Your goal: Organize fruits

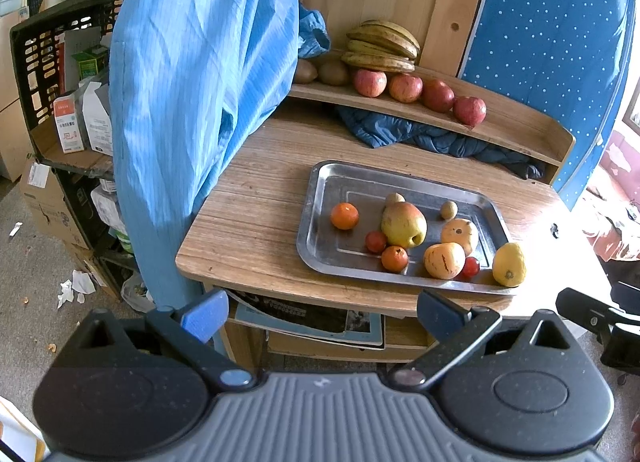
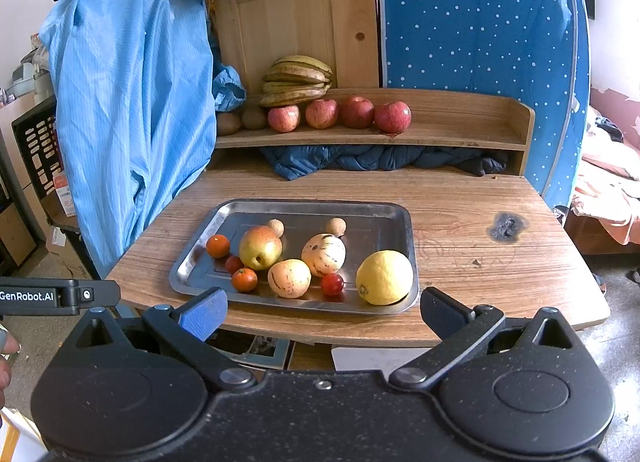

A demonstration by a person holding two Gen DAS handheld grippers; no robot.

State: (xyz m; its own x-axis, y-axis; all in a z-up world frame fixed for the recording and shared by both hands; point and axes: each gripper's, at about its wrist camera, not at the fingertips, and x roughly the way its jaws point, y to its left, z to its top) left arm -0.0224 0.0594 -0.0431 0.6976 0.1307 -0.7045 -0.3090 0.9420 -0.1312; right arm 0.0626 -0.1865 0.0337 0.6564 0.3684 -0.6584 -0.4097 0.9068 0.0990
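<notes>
Your left gripper (image 1: 322, 316) and right gripper (image 2: 323, 312) both hang with fingers spread wide and empty, low in each frame before the table (image 2: 480, 221) edge. Just beyond them at mid-frame the metal tray (image 2: 380, 209) holds a lemon (image 2: 384, 277), a pear (image 2: 260, 248), small oranges and other fruit. On the shelf (image 2: 460, 129) in the upper middle, four apples (image 2: 358, 111) line up beside bananas (image 2: 296, 79).

Daylight washes a wooden tabletop (image 2: 460, 221) flanked by a hanging blue garment (image 2: 132, 101), polka-dot blue fabric panel (image 2: 480, 21) and cluttered shelving (image 1: 68, 101).
</notes>
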